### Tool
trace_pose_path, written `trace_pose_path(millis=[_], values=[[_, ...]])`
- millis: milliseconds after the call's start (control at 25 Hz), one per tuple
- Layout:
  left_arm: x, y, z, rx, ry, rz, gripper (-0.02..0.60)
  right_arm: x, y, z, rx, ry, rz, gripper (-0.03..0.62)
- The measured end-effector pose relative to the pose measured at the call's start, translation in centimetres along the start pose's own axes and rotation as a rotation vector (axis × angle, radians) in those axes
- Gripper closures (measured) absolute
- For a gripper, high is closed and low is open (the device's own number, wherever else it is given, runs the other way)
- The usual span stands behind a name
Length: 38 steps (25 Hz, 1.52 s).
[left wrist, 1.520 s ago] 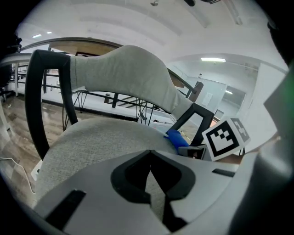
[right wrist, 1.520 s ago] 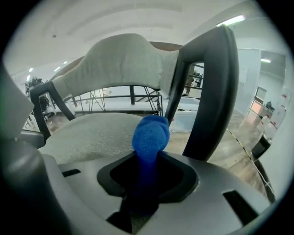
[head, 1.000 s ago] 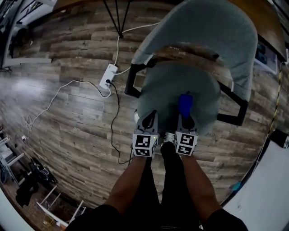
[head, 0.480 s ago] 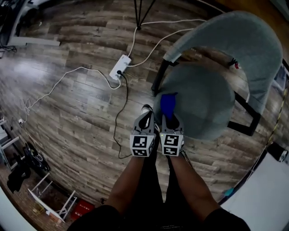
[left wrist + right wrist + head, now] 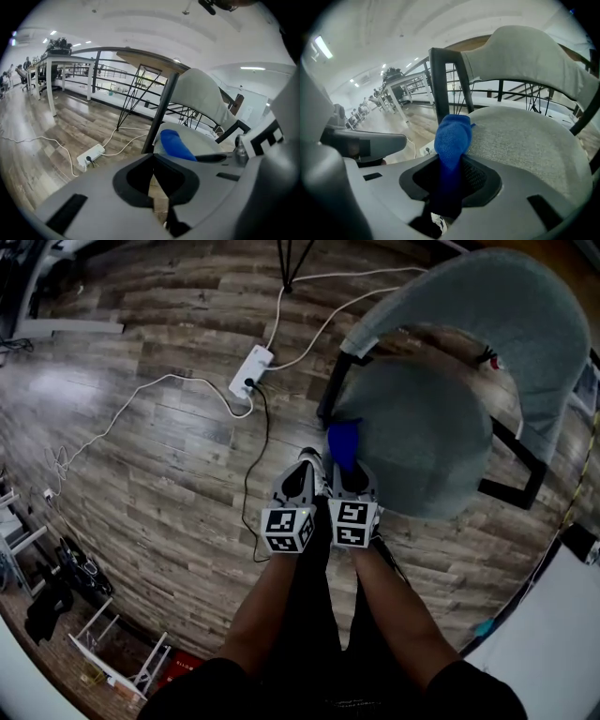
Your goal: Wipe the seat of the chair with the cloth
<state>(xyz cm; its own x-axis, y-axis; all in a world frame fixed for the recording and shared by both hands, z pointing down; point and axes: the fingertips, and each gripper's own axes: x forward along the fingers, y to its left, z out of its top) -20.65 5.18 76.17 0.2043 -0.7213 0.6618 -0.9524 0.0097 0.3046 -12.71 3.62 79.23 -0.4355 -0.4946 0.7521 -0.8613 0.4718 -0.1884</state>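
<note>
The grey chair seat (image 5: 427, 437) lies under its curved backrest (image 5: 511, 320). A blue cloth (image 5: 342, 442) rests on the seat's left front edge, and my right gripper (image 5: 350, 476) is shut on it. In the right gripper view the cloth (image 5: 452, 138) sticks up out of the jaws in front of the seat (image 5: 525, 140). My left gripper (image 5: 298, 482) is shut with nothing in it, close beside the right one and over the floor just left of the seat. From the left gripper view the cloth (image 5: 176, 144) shows to the right of my left gripper (image 5: 153, 159).
A white power strip (image 5: 251, 369) with black and white cables lies on the wooden floor left of the chair. The chair's black frame (image 5: 331, 390) stands by the cloth. A tripod's legs (image 5: 291, 263) are at the top. Clutter (image 5: 56, 587) sits at the lower left.
Both grippers and the cloth have slid left across the seat, from its front middle to its left front edge. The left gripper has come off the seat.
</note>
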Motion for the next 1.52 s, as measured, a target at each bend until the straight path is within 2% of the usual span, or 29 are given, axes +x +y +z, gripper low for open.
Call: trace_pose_path(millis=[160, 320, 440, 680, 1040, 1320, 1520], values=[[1.2, -2.3, 0.0, -0.008, 0.019, -0.050, 0.580, -1.1, -2.0, -0.6, 0.031, -0.015, -0.045, 0.474], [2.1, -5.2, 0.5, -0.060, 0.016, -0.120, 0.580, -2.2, -4.1, -1.3, 0.095, -0.010, -0.077, 0.474], [2.8, -7.8, 0.6, 0.001, 0.024, -0.153, 0.580, -3.3, -6.1, -2.0, 0.119, -0.017, -0.101, 0.474], [4.1, -12.5, -0.4, 0.074, 0.051, -0.204, 0.580, -5.2, -10.1, -3.2, 0.200, -0.028, -0.160, 0.475], [4.7, -17.3, -2.4, 0.136, 0.094, -0.262, 0.580, -8.4, -15.3, -5.7, 0.285, -0.053, -0.232, 0.475], [5.5, -21.9, -4.2, 0.150, 0.110, -0.334, 0.580, -11.3, -20.4, -7.2, 0.295, -0.102, -0.316, 0.476], [5.3, -24.2, -4.9, 0.184, 0.125, -0.366, 0.580, -12.9, -23.2, -9.3, 0.319, -0.085, -0.363, 0.476]])
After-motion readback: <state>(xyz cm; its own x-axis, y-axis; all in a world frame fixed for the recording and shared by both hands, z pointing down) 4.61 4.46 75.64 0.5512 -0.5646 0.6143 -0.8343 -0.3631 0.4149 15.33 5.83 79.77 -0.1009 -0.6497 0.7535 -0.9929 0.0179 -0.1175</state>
